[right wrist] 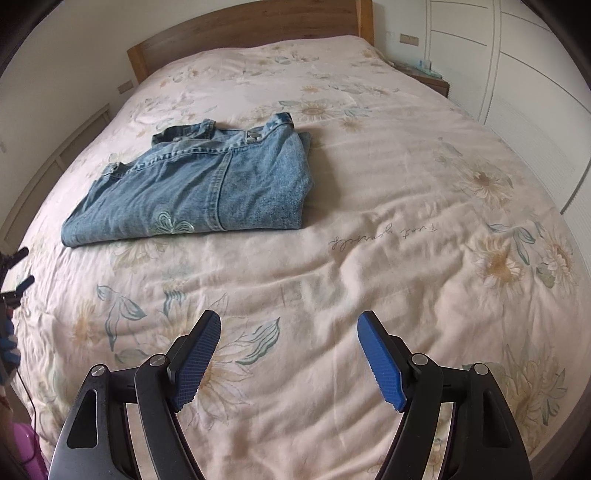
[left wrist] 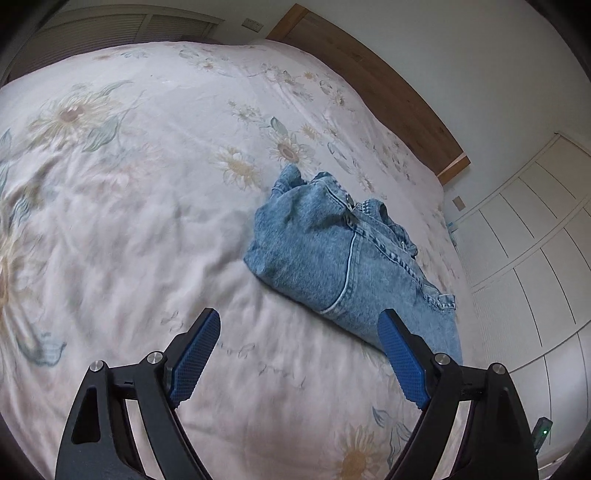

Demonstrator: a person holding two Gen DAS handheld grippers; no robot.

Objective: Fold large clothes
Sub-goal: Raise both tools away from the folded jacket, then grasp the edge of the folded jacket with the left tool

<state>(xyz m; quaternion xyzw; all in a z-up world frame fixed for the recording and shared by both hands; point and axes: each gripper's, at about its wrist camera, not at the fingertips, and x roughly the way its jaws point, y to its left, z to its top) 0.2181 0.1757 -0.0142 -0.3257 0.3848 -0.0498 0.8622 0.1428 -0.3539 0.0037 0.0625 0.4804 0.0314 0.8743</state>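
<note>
A blue denim garment (right wrist: 199, 184) lies folded into a flat rectangle on the floral bedspread (right wrist: 369, 206); an embroidered flower shows near its front edge. It also shows in the left wrist view (left wrist: 340, 251), right of centre. My left gripper (left wrist: 299, 321) is open and empty above the bed, its right finger just in front of the garment's near corner. My right gripper (right wrist: 290, 325) is open and empty, well back from the garment, over bare bedspread. The tips of the left gripper (right wrist: 18, 269) show at the left edge of the right wrist view.
A wooden headboard (right wrist: 243, 26) stands at the far end of the bed. White wardrobe doors (right wrist: 517, 74) line the right side, with a small bedside table (right wrist: 428, 77) beside them. A wall with low panels (right wrist: 44, 155) runs on the left.
</note>
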